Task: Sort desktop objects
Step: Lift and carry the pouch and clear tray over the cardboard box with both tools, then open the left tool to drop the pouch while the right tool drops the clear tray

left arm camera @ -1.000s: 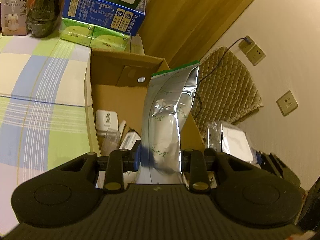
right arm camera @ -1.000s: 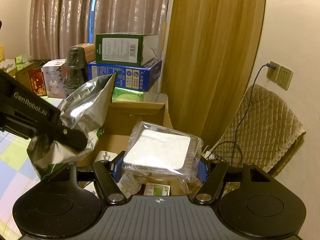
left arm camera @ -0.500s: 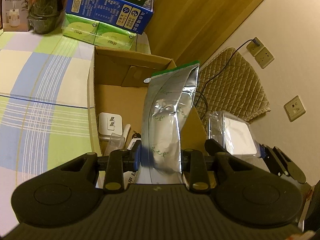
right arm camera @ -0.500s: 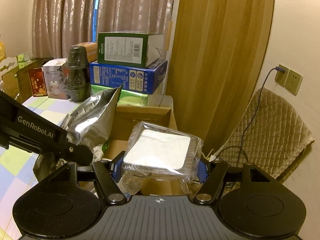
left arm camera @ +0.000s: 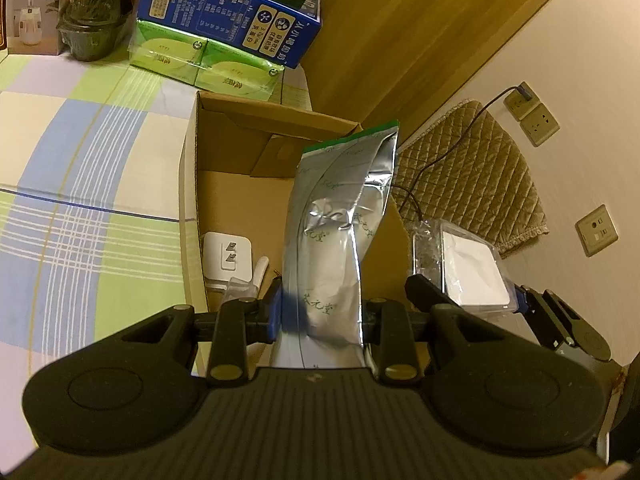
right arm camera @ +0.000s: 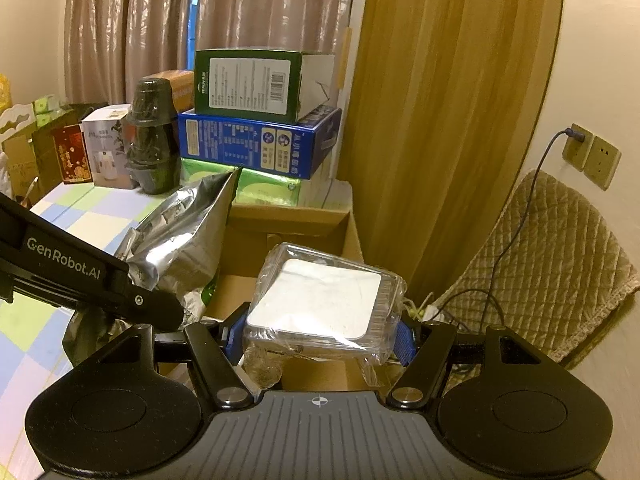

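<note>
My left gripper (left arm camera: 320,316) is shut on a silver foil pouch (left arm camera: 340,232) with a green top edge, held upright over the open cardboard box (left arm camera: 192,184). The pouch (right arm camera: 188,248) and the left gripper's black arm (right arm camera: 80,276) also show at the left of the right wrist view. My right gripper (right arm camera: 318,340) is shut on a white square block in clear plastic wrap (right arm camera: 320,296), just above the box's near right side. From the left wrist view the wrapped block (left arm camera: 468,268) hangs right of the pouch. Inside the box lie a white charger (left arm camera: 226,256) and small packets.
The box (right arm camera: 296,220) stands at the right edge of a checked tablecloth (left arm camera: 80,184). Behind it are stacked green (left arm camera: 208,64), blue (left arm camera: 232,12) and dark green cartons (right arm camera: 256,84), a dark jar (right arm camera: 154,144) and a humidifier box (left arm camera: 28,12). A quilted chair (right arm camera: 552,256), a cable and wall sockets (right arm camera: 592,156) are at the right.
Both grippers have drifted back toward the near end of the box with their loads still held. The box and the stacked cartons now show further ahead in both views.
</note>
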Motion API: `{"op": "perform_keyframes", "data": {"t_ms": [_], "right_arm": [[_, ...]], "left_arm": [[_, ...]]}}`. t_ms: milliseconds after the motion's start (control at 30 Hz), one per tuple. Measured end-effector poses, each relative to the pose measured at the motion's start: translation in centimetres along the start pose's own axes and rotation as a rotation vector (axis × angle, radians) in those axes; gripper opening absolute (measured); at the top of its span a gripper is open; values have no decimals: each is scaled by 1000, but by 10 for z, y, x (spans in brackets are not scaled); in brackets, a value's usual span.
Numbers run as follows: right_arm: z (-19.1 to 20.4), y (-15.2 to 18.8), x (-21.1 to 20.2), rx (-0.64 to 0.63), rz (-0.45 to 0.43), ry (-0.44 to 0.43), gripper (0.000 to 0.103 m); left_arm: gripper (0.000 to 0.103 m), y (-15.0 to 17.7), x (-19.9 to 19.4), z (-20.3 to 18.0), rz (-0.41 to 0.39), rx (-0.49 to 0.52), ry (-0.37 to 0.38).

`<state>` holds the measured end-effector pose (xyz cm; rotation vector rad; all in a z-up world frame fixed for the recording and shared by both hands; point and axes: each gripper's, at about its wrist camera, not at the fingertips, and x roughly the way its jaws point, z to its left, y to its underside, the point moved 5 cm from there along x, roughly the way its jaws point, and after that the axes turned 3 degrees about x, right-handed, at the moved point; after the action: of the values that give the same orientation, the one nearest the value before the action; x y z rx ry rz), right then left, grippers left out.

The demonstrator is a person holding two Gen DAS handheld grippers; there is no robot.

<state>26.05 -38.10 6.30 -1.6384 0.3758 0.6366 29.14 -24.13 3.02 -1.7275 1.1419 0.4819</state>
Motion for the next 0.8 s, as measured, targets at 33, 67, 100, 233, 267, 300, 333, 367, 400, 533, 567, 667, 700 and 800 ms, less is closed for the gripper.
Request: {"op": "perform_keyframes", "data": {"t_ms": [33, 67, 100, 233, 267, 300, 333, 367, 400, 533, 567, 667, 700, 800], "right_arm": [[0, 0, 1, 1, 2, -1, 66], [0, 0, 2, 1, 3, -1, 66], [0, 0, 3, 1, 3, 0, 66], [0, -1, 5, -2, 6, 0, 66], [0, -1, 6, -1, 6, -1, 66], [0, -1, 7, -2, 7, -1, 66], [0, -1, 7, -3, 7, 1, 66], [1, -2, 8, -3, 8, 2, 66], [0, -2, 8, -3, 9, 2, 66], [-1, -2, 11, 0, 14, 5, 66], [-2, -2, 11, 2, 16, 5, 66], [-4, 1, 13, 6, 23, 6, 66], [-4, 2, 14, 8, 25, 6, 66], [-5, 6, 16, 15, 34, 2, 66]], "left_arm": [[25, -1, 1, 1, 1, -2, 0], [25, -1, 2, 2, 2, -4, 0], [25, -2, 3, 2, 3, -5, 1], [25, -2, 6, 4, 5, -12, 3], [25, -3, 6, 4, 5, -15, 6], [25, -3, 7, 5, 6, -18, 8], [25, -3, 8, 5, 8, -21, 10], [25, -4, 9, 6, 9, -22, 11], [25, -5, 10, 6, 8, -24, 12], [28, -8, 13, 6, -6, -27, 16], [33, -10, 12, 7, -17, -32, 11], [35, -13, 10, 11, -29, -44, 16], [35, -13, 9, 13, -32, -46, 11], [35, -12, 7, 20, -36, -58, 5]]}}
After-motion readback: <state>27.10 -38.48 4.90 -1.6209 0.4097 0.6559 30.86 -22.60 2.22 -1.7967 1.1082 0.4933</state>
